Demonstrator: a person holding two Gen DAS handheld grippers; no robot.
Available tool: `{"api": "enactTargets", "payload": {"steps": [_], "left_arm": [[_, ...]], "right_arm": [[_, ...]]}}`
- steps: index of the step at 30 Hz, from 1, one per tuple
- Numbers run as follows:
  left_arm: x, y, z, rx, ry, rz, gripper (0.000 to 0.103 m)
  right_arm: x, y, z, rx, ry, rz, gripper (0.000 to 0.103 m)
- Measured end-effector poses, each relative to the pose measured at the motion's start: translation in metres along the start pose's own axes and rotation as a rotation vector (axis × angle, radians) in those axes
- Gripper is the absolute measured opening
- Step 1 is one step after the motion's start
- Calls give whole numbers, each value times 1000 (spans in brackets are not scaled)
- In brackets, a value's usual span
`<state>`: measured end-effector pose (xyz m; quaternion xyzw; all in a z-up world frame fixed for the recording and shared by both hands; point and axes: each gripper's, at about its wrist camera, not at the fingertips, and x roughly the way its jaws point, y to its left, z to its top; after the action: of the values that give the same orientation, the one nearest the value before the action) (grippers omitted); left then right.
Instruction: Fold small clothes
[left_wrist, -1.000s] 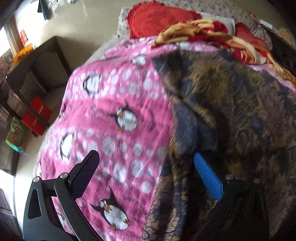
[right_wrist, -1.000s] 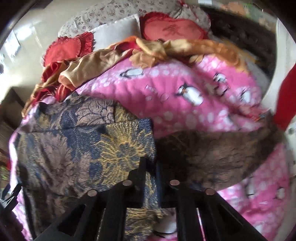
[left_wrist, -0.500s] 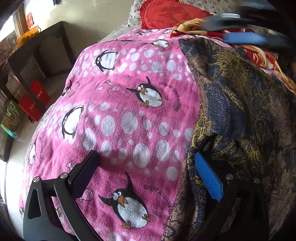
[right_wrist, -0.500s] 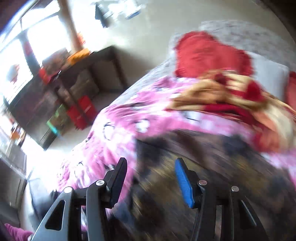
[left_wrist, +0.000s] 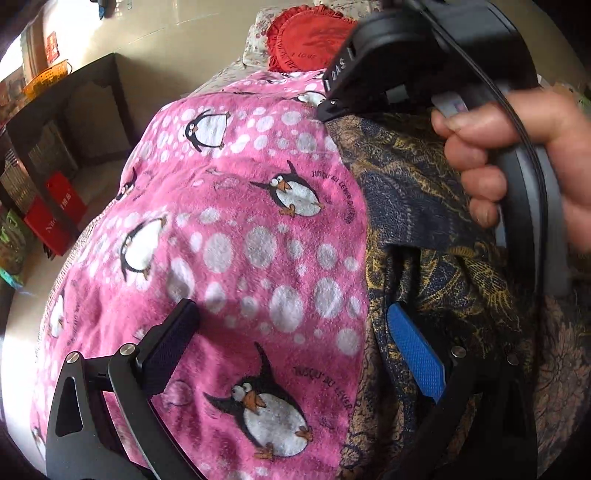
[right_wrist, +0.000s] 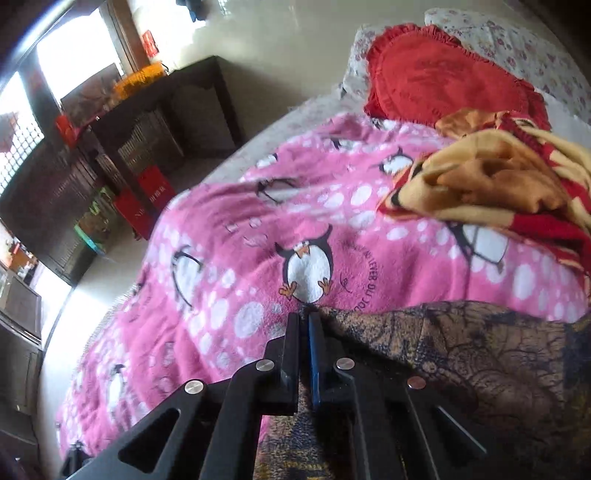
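Observation:
A dark navy garment with gold floral print (left_wrist: 436, 206) lies on a pink penguin blanket (left_wrist: 240, 236); it also shows in the right wrist view (right_wrist: 472, 354). My left gripper (left_wrist: 291, 325) is open, its jaws straddling the garment's left edge near the front, low over the blanket. My right gripper (right_wrist: 304, 325) is shut on the garment's far left corner, where the cloth meets the blanket. In the left wrist view the right gripper's body (left_wrist: 424, 48) and the hand holding it are at the upper right.
A crumpled yellow-and-red cloth (right_wrist: 498, 181) and a red frilled cushion (right_wrist: 436, 77) lie toward the head of the bed. Dark shelves with red boxes (right_wrist: 144, 199) stand beside the bed on the left, across a strip of floor.
My right gripper let go of the garment's lower part, swung open to the far left corner and has shut on it. My left gripper stayed open and shifted slightly along the garment's edge.

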<state>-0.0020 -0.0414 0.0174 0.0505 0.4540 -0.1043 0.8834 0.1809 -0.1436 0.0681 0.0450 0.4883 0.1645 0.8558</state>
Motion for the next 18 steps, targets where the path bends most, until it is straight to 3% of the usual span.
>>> {"api": "enactTargets", "payload": {"steps": [1,3,5,9,13,18], "left_arm": [[-4,2,2,-3,-7,-1,103],[-11,7,6,-17,-26,3,103],[-20,7,12,-19,-56,-2,103],[-26,-9,30,9,-95,2,103],[-24,-29,46,27,-111,-39,103],[24,-47,53,55,13,28,103]], "right_arm": [[-5,-1,-2,4,-21,10,5],[-27,-7,-8,40,-45,67,15],[-58,-17,-24,72,-64,84,41],[-109,-43,-73,92,-85,4,41],[-129,-69,-119,51,-50,-203,42],[-118,-116,-140,161,4,-319,42]]}}
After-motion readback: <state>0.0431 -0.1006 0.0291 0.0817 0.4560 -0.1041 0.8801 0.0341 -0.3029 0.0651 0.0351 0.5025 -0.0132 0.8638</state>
